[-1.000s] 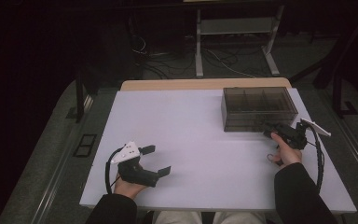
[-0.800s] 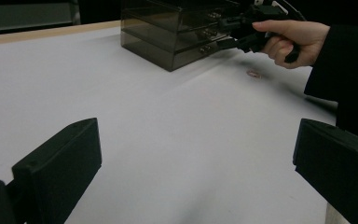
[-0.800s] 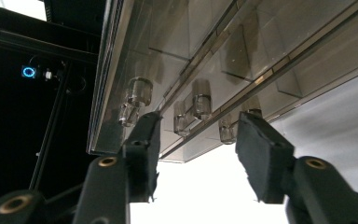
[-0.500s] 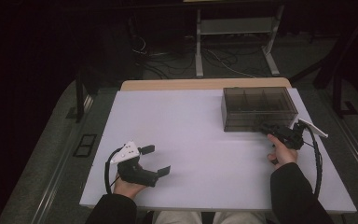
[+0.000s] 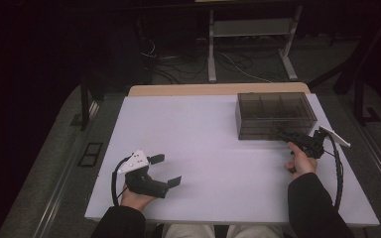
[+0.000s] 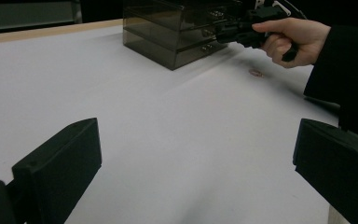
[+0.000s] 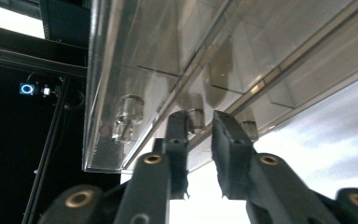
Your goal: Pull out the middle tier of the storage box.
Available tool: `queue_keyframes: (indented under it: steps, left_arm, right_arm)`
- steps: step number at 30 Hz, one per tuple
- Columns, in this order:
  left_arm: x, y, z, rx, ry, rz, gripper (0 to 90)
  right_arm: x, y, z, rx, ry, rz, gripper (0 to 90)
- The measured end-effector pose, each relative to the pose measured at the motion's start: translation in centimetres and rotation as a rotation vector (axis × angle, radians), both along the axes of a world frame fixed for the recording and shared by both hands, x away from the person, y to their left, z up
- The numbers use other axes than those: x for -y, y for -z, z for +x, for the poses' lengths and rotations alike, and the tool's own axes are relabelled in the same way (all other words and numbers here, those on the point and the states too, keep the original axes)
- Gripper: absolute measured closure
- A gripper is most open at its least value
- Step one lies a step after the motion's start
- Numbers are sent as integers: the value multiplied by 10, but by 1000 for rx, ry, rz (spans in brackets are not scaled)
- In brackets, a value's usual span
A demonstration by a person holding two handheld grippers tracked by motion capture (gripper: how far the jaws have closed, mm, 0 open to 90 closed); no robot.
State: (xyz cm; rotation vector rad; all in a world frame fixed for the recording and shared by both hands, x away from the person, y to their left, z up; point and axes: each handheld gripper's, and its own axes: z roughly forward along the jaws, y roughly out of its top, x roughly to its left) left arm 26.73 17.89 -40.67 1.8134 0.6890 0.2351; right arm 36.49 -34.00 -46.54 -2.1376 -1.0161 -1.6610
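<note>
- Dark floor and loose cables lay beyond the white table (image 5: 218, 148), which was nearly bare.
- At about seven o'clock on the table, the left gripper (image 5: 166, 170) rested in the person's hand, jaws spread wide and holding nothing.
- At about two o'clock stood the smoky clear drawer box (image 5: 273, 114), its knobbed fronts facing the person.
- Just at its near right corner was the right gripper (image 5: 281, 133); its jaws had just been closing around a small clear drawer knob (image 7: 196, 119), though I couldn't tell if the pads were pressing on it yet.
- To do it well, I'd judge the grip should settle squarely on the knob, then pull straight out, level, so the light box doesn't slide or tip.
</note>
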Motion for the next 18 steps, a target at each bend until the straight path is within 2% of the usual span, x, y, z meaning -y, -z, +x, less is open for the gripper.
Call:
queue_keyframes:
  steps: [8,18]
  left_arm:
    - [1,0,0,-3,4,3,2]
    - [0,0,0,0,2,2,2]
  right_arm:
    - [-3,-2,-1,1,23,-15,790]
    - [-3,-4,-3,2,8,-35,800]
